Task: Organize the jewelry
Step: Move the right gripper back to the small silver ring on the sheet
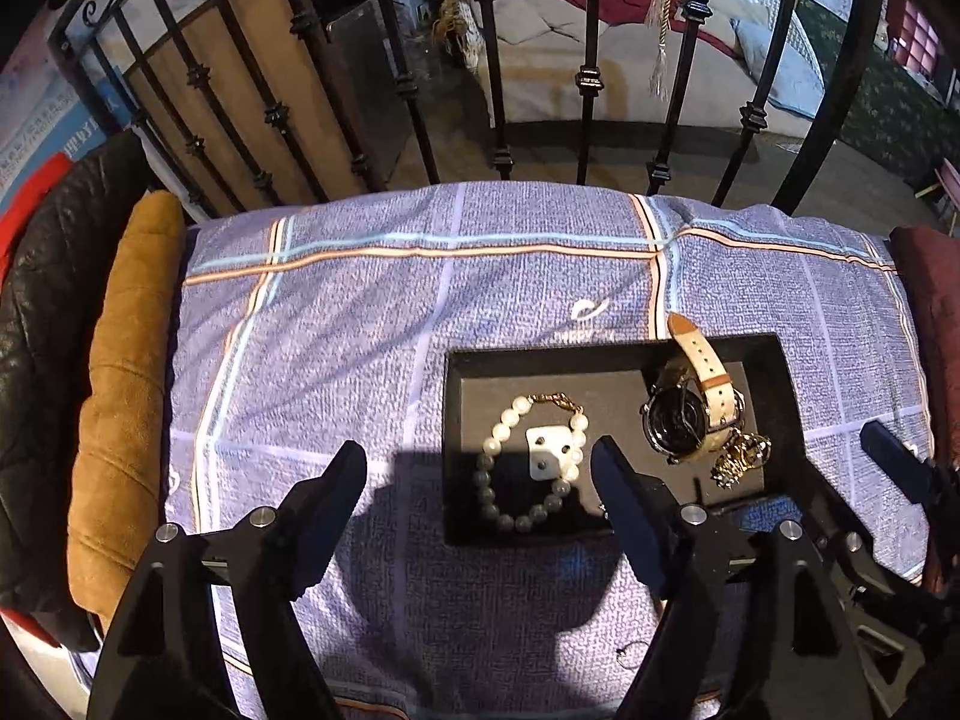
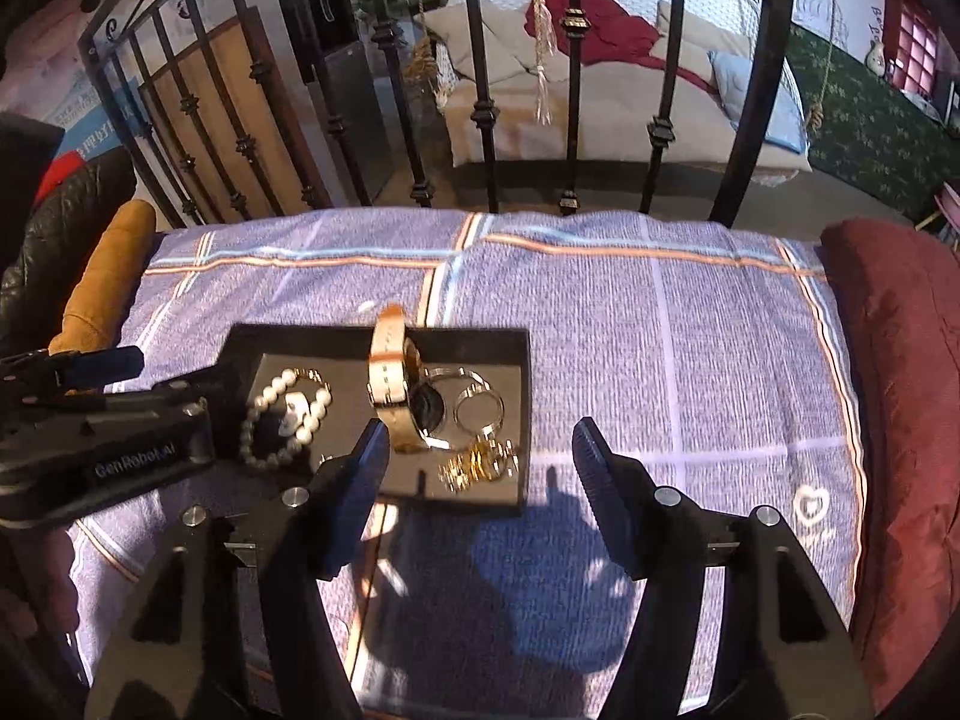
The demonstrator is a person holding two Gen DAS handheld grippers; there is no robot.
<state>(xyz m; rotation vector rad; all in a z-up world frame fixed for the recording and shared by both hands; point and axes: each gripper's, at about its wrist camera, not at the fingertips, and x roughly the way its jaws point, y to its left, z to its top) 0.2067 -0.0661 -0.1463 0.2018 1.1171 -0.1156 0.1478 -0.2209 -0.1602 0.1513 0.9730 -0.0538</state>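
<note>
Fingers [image 1: 342,480] of both grippers spread wide, empty, above one black tray [image 2: 522,372] holding one pearl bracelet [image 1: 528,468], one watch [image 1: 678,426], one gold chain [image 1: 741,462], two silver rings [image 2: 477,408].

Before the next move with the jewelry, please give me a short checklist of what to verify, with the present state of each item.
1. Left gripper open and empty: ok.
2. Right gripper open and empty: ok.
3. Pearl bracelet lies inside the black tray: ok.
4. Watch inside the tray: its strap end pokes over the far rim, not ok.
5. Gold chain free of the watch: cannot tell.
6. Small ring on the plaid cloth, outside the tray: not ok.
</note>
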